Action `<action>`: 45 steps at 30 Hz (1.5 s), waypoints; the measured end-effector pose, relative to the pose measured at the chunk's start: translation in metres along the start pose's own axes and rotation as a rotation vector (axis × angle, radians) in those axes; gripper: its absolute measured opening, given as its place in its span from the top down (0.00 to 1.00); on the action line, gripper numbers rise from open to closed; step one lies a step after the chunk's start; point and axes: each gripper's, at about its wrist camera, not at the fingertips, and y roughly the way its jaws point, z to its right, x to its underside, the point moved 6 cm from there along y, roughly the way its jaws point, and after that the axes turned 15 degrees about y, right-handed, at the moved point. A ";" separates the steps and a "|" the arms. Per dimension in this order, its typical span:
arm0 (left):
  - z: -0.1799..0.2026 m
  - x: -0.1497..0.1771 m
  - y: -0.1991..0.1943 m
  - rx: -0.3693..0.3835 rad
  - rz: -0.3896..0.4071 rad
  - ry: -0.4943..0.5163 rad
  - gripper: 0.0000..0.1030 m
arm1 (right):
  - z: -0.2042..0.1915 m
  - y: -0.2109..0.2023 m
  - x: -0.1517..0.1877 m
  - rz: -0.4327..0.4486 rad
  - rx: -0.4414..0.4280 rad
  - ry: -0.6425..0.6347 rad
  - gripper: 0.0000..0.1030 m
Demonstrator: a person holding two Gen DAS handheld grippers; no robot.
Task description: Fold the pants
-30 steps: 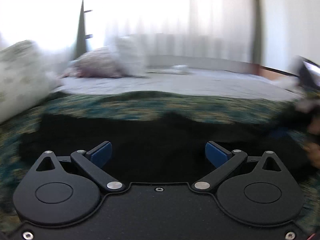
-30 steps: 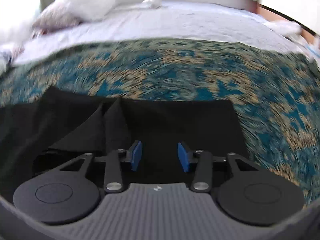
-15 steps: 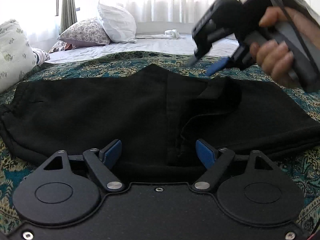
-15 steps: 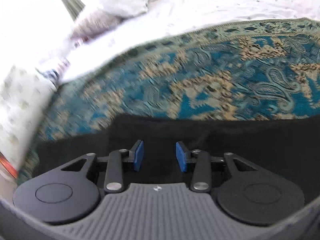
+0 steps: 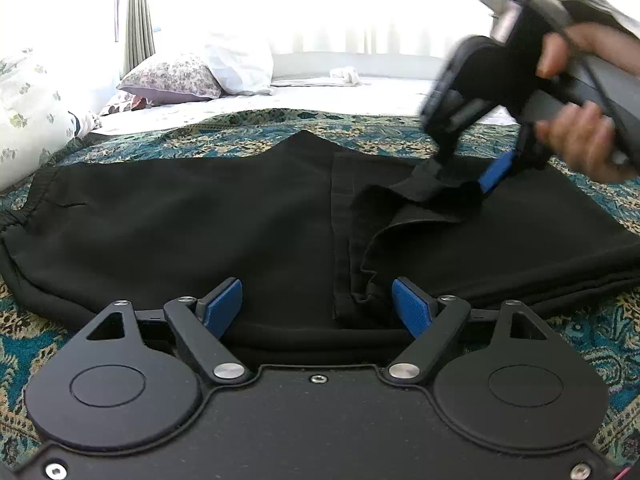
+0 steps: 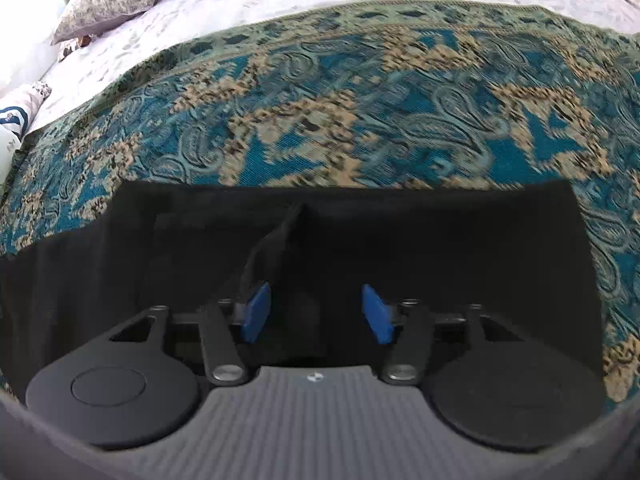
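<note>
Black pants (image 5: 192,216) lie spread across the near edge of the patterned bedspread (image 6: 360,92), soft and limp, light enough to drag, so a hem or the waistband looks the best hold. The left gripper (image 5: 318,306) hovers low over the near hem, jaws wide apart, holding nothing. The right gripper (image 6: 316,312) is also spread, one pad brushing a raised fold; whether it pinches cloth is lost in blur and black fabric

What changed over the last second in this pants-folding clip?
The right gripper came down to the raised fold of the black pants, jaws open around it, not yet shut. The left gripper swung down from bed level to the near edge. It stays open; the patterned bedspread is unchanged.
</note>
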 end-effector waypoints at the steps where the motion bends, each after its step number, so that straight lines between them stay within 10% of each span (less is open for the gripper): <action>1: 0.000 0.000 -0.001 0.000 0.001 0.000 0.21 | -0.009 0.001 0.000 0.000 -0.021 -0.010 0.34; 9: 0.000 0.002 -0.004 0.005 0.004 -0.008 0.21 | -0.059 -0.003 -0.009 -0.096 -0.413 0.161 0.32; 18: -0.001 0.003 -0.005 0.009 0.015 -0.017 0.21 | -0.035 -0.023 -0.004 0.083 -0.264 0.064 0.31; 22: -0.001 0.004 -0.006 0.004 0.016 -0.012 0.20 | -0.042 -0.024 0.008 0.159 -0.081 -0.139 0.31; 28: -0.001 0.004 -0.007 0.004 0.018 -0.012 0.20 | -0.081 -0.022 0.031 0.199 -0.049 -0.387 0.27; 35: -0.001 0.004 -0.007 0.002 0.018 -0.010 0.20 | -0.106 0.013 0.028 0.320 0.302 -0.561 0.27; 45: 0.000 0.004 -0.008 0.002 0.022 -0.011 0.20 | -0.109 0.023 0.014 0.252 0.048 -0.396 0.25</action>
